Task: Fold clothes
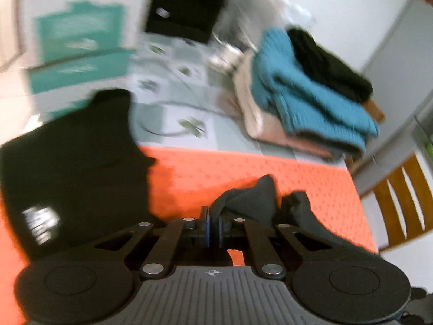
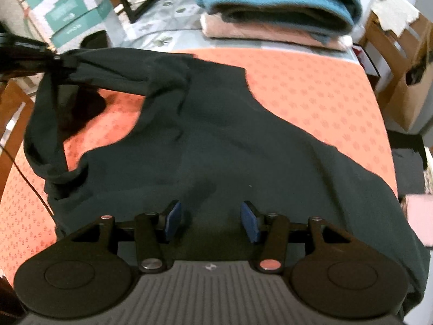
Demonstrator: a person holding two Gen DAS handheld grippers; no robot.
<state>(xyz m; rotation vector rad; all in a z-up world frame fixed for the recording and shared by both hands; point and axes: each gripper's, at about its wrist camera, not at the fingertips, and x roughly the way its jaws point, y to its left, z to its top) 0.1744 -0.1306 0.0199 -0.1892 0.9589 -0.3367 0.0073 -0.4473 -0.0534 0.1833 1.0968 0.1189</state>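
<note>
A dark shirt point(image 2: 230, 140) lies spread across the orange table point(image 2: 311, 86), filling the middle of the right wrist view and not yet folded. At the upper left of that view one sleeve point(image 2: 113, 73) is lifted off the cloth, so the first fold looks only just begun; the body folds are all left to do. At the top of the frame a stack point(image 2: 273, 8) of 2 folded pieces, teal on pink, suggests part of the pile is done.

The left tongs point(image 1: 213, 228) are clenched on a bunch of the dark fabric, pads pressed together with cloth between them, at the lower middle of the left wrist view. The right tongs point(image 2: 211, 220) stand about half open just over the shirt's near edge, pads point(image 2: 250, 216) apart, gripping nothing.
</note>
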